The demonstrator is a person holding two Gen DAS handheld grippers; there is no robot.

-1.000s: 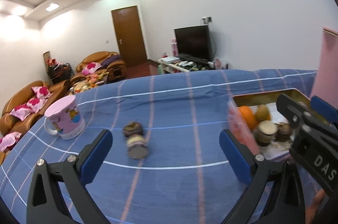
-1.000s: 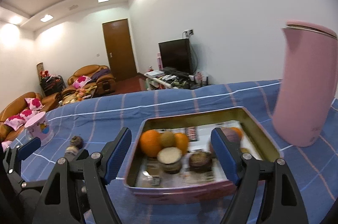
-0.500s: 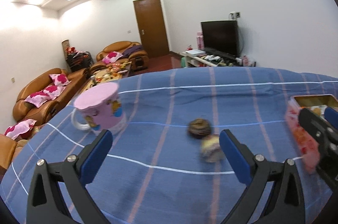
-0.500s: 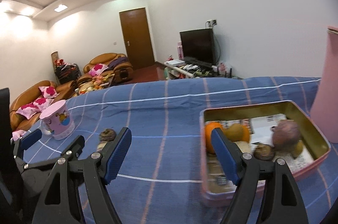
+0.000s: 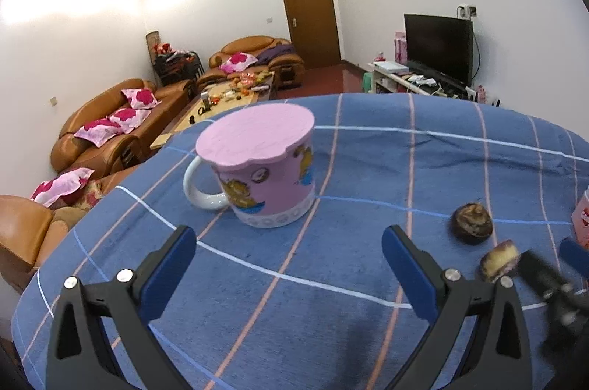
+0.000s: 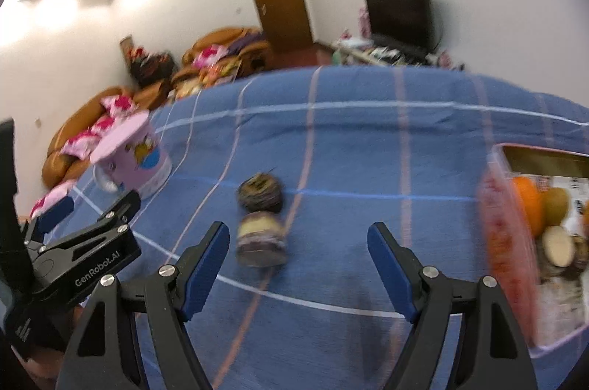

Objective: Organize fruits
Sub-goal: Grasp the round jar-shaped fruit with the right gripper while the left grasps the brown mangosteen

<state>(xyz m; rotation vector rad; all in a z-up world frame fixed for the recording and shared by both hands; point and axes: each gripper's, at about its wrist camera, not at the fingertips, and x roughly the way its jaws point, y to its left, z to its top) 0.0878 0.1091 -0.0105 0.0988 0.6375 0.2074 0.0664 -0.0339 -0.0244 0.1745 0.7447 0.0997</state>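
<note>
Two loose fruits [image 6: 260, 193] [image 6: 261, 238] on cloth; one mug [image 5: 263, 169]; one tin [image 6: 508, 243].

Both tools hover side by side, empty: the left tool [image 5: 289, 270] has its jaws spread wide, and the right tool [image 6: 298, 265] likewise gapes.

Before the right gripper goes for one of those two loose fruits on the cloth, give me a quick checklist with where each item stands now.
1. Right gripper open, nothing held: ok.
2. Cut fruit lies between its fingers, ahead of the tips: ok.
3. Dark round fruit right behind it, touching or not: cannot tell.
4. Left gripper open, faces the pink mug, not the fruit: ok.
5. Tray has spare room: cannot tell, partly out of frame.
</note>
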